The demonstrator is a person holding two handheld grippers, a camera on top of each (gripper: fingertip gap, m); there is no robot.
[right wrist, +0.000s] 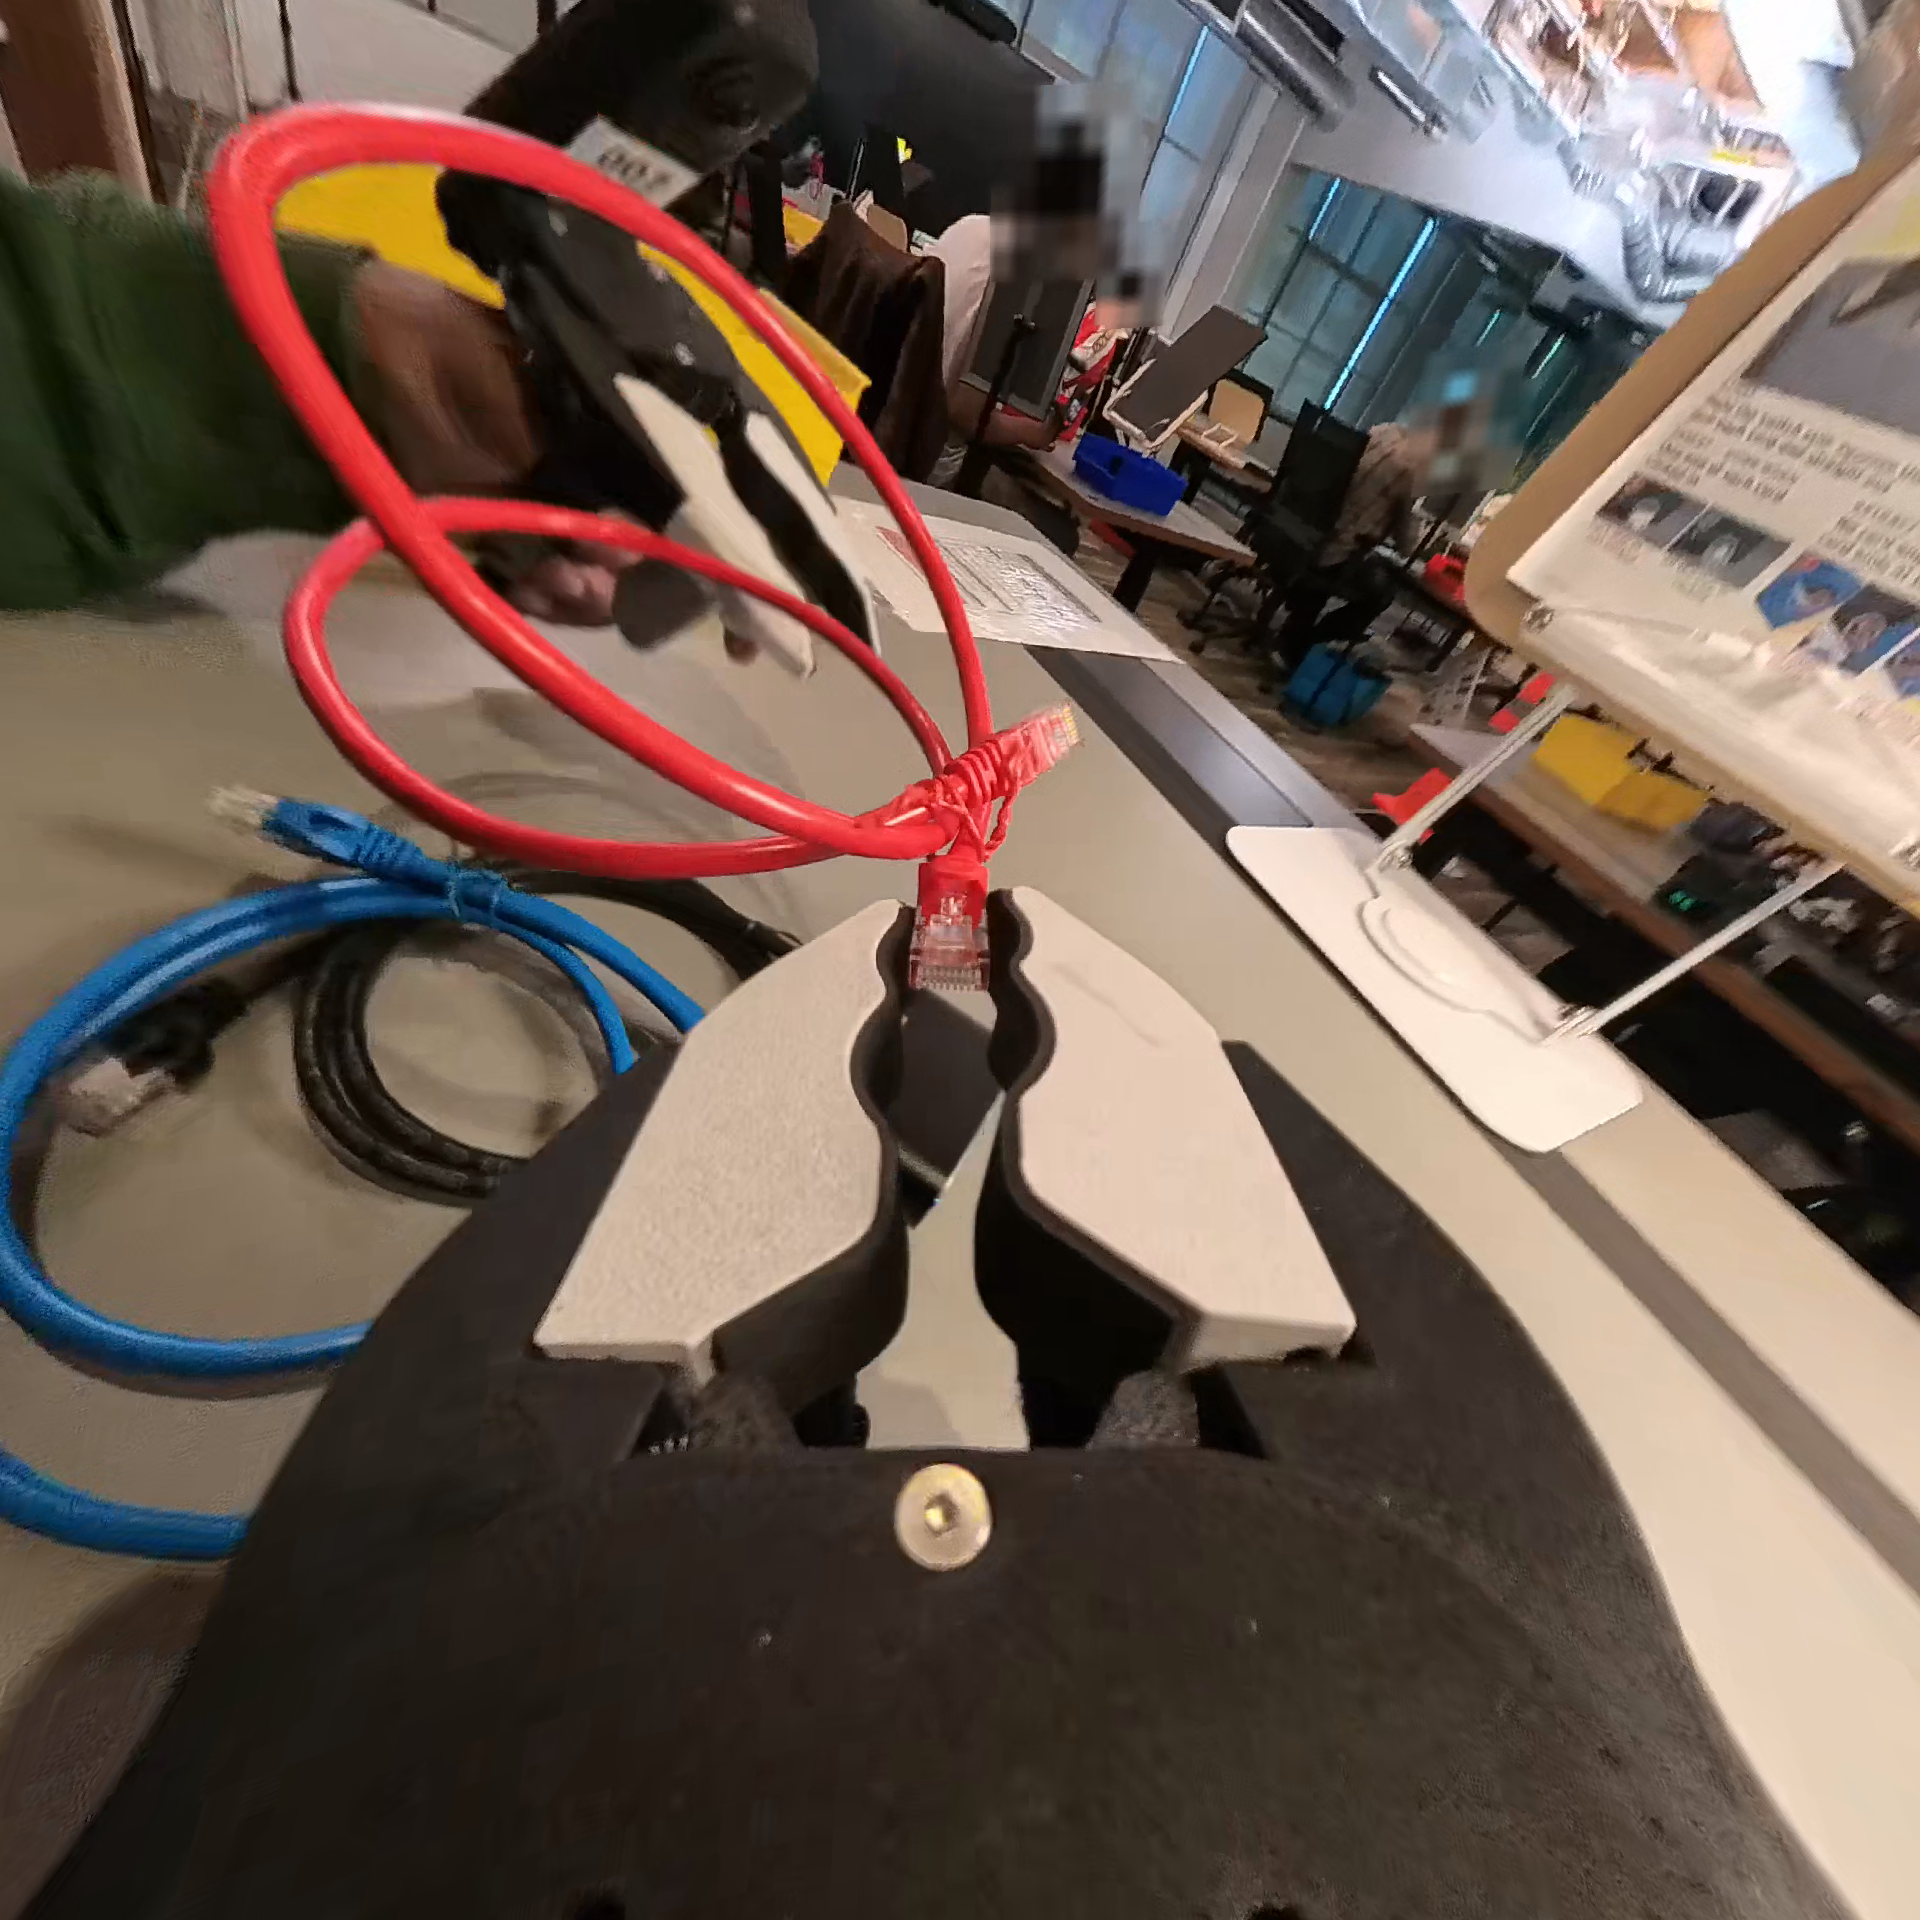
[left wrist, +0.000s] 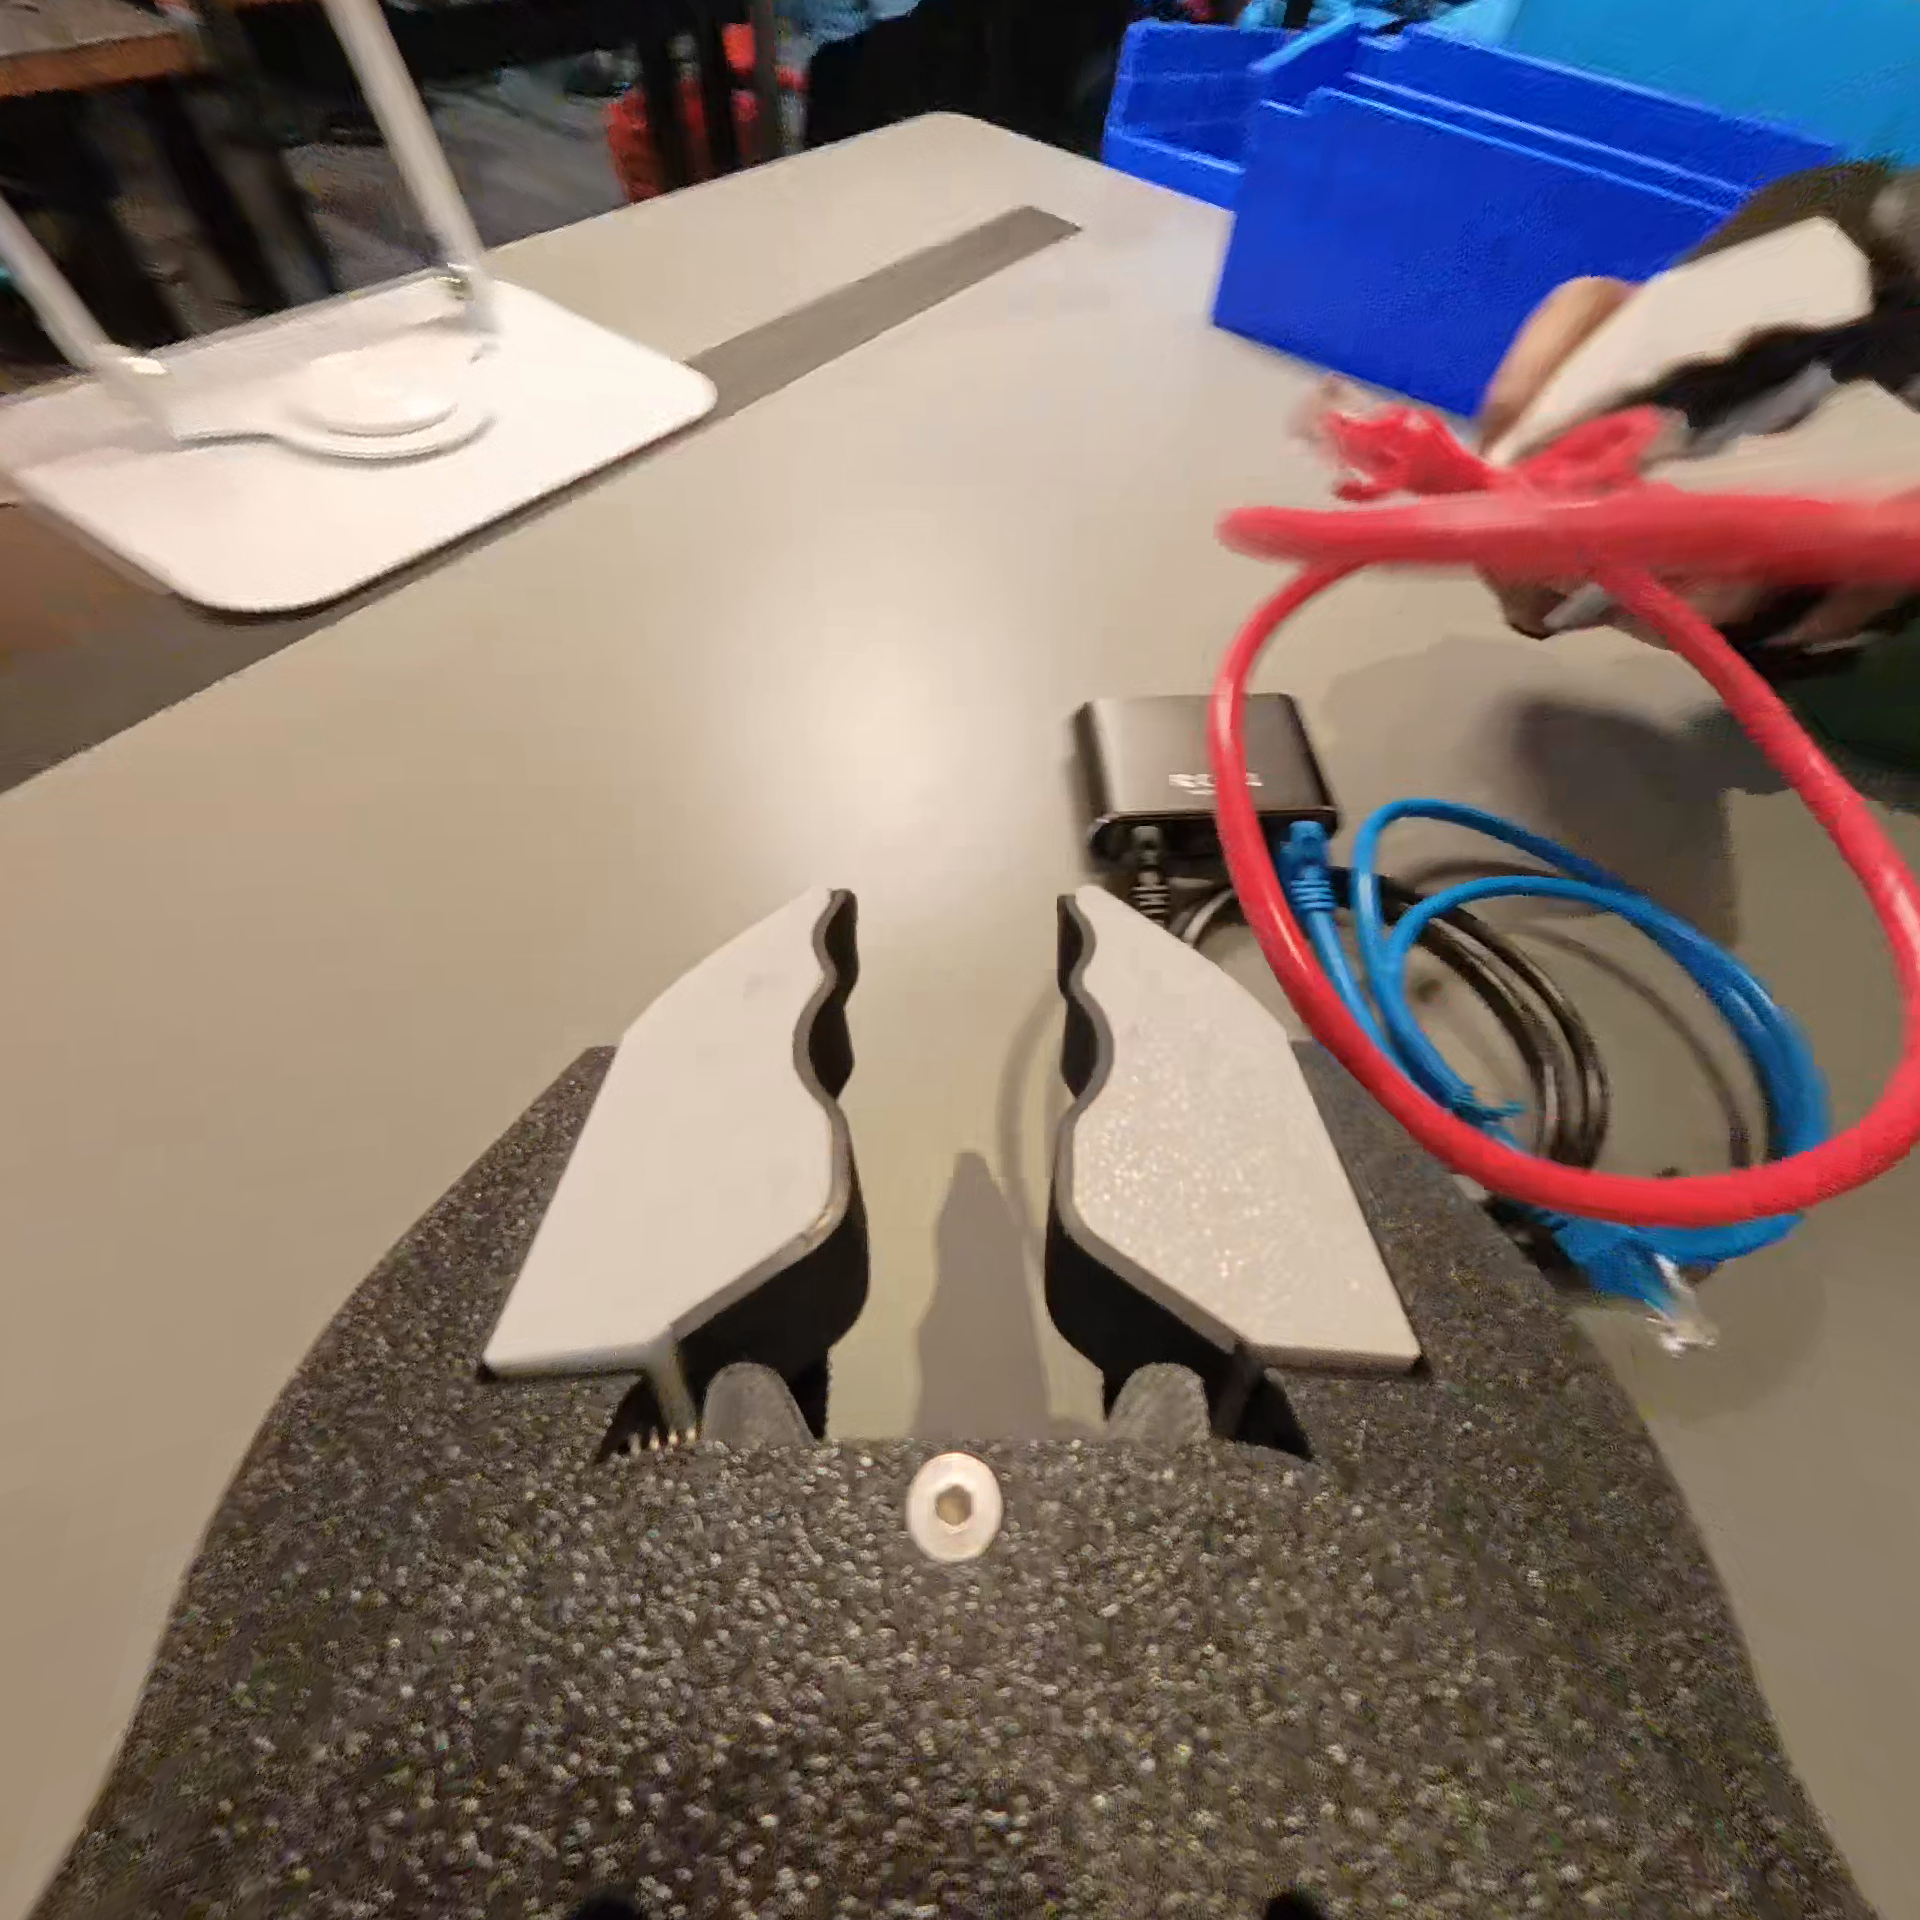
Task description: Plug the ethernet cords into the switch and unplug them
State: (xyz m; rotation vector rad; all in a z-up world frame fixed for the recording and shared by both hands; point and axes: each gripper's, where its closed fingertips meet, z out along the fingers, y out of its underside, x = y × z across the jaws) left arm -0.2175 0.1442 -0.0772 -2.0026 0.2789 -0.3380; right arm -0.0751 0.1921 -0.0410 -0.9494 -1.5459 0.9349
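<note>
The black switch (left wrist: pixel 1205 769) lies on the grey table (left wrist: pixel 623 831) ahead and right of my left gripper (left wrist: pixel 956 935), which is open and empty just above the table. A blue ethernet cord (left wrist: pixel 1558 935) has one plug in the switch's front; its other plug lies loose. My right gripper (right wrist: pixel 951 925) is shut on one plug of the red ethernet cord (right wrist: pixel 623 727) and holds its tied coil in the air. In the left wrist view the red cord (left wrist: pixel 1507 525) hangs above the switch, blurred. The blue cord (right wrist: pixel 312 914) lies coiled on the table, left of my right gripper.
A coiled black cord (left wrist: pixel 1507 987) lies under the blue one. A white stand base (left wrist: pixel 364 436) sits far left, and blue bins (left wrist: pixel 1455 208) stand behind the switch. In the right wrist view the stand (right wrist: pixel 1455 987) carries a board; a paper sheet (right wrist: pixel 987 592) lies beyond. Across from one pair of fingers to the other is roughly 15 cm.
</note>
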